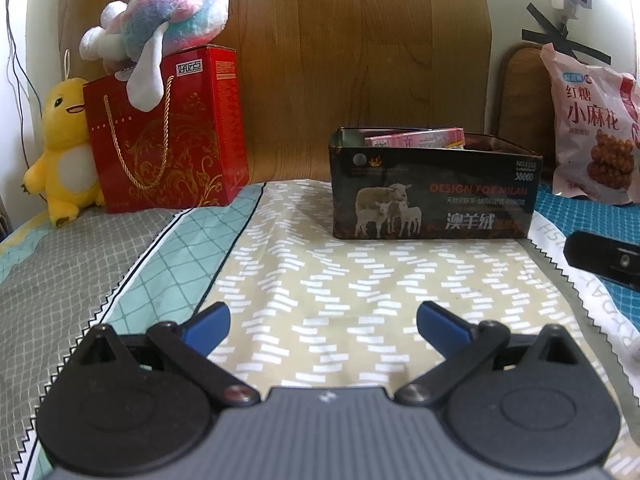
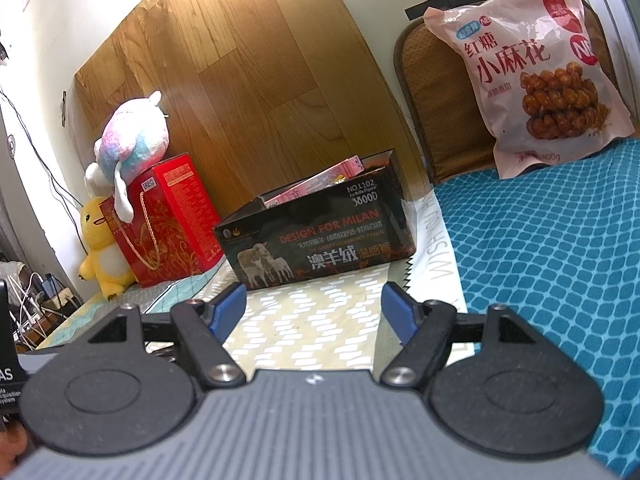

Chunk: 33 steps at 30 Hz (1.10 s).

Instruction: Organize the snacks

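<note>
Both tongs, left (image 1: 323,322) and right (image 2: 313,309), gape empty; risk: snack bag (image 2: 536,76), leaning at the bed's far right corner, crumples or slips when pinched.

We see both views lit softly and evenly, with a warm cast on the wood panel (image 1: 360,60) and only faint shadows. The fisheye bends the wall edges and darkens the corners. Fine print on the dark box (image 2: 320,240) stays slightly soft, and colours look washed.
</note>
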Available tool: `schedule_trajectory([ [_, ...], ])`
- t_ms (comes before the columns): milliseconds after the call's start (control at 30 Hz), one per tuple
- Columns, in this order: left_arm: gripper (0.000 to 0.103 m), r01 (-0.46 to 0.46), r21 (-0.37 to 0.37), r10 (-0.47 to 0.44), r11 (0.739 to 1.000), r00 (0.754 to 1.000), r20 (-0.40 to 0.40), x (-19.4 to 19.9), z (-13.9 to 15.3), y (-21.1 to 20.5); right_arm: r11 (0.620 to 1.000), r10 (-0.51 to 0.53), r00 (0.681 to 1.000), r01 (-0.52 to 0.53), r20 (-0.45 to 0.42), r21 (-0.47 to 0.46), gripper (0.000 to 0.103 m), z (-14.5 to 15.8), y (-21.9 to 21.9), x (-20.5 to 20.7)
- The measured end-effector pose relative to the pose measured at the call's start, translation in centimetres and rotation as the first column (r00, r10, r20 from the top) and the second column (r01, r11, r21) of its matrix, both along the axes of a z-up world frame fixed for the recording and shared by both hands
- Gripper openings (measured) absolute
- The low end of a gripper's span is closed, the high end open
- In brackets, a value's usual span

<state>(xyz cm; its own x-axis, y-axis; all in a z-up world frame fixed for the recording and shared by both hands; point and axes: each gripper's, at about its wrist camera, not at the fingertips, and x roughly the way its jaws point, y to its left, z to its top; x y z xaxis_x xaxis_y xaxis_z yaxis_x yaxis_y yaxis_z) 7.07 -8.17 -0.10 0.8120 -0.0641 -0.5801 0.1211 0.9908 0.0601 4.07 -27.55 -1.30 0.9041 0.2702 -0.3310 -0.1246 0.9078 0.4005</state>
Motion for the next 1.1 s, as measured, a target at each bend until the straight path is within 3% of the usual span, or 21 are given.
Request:
schedule_trajectory([
  [167, 0.103, -0.008, 0.012, 0.008, 1.0, 1.0, 0.0, -0.08, 0.34, -0.09, 1.0, 0.004, 1.0, -0.004, 0.001, 0.009, 0.076, 0.01, -0.07, -0.04],
  [367, 0.103, -0.078, 0.076, 0.076, 0.994, 0.997, 0.03, -0.17, 0.67, -0.31, 1.0, 0.009, 1.0, -0.009, 0.006, 0.017, 0.076, 0.13, -0.08, -0.21],
  [533, 0.103, -0.101, 0.118, 0.101, 0.988, 0.995, 0.009, 0.08, 0.62, -0.62, 1.0, 0.012, 1.0, -0.012, 0.013, 0.018, 0.077, 0.23, -0.06, -0.36],
  [1100, 0.103, -0.132, 0.13, 0.134, 0.983, 0.991, -0.011, -0.27, 0.86, -0.56, 0.999, 0.008, 1.0, -0.009, 0.03, 0.031, 0.077, 0.44, -0.27, -0.73],
])
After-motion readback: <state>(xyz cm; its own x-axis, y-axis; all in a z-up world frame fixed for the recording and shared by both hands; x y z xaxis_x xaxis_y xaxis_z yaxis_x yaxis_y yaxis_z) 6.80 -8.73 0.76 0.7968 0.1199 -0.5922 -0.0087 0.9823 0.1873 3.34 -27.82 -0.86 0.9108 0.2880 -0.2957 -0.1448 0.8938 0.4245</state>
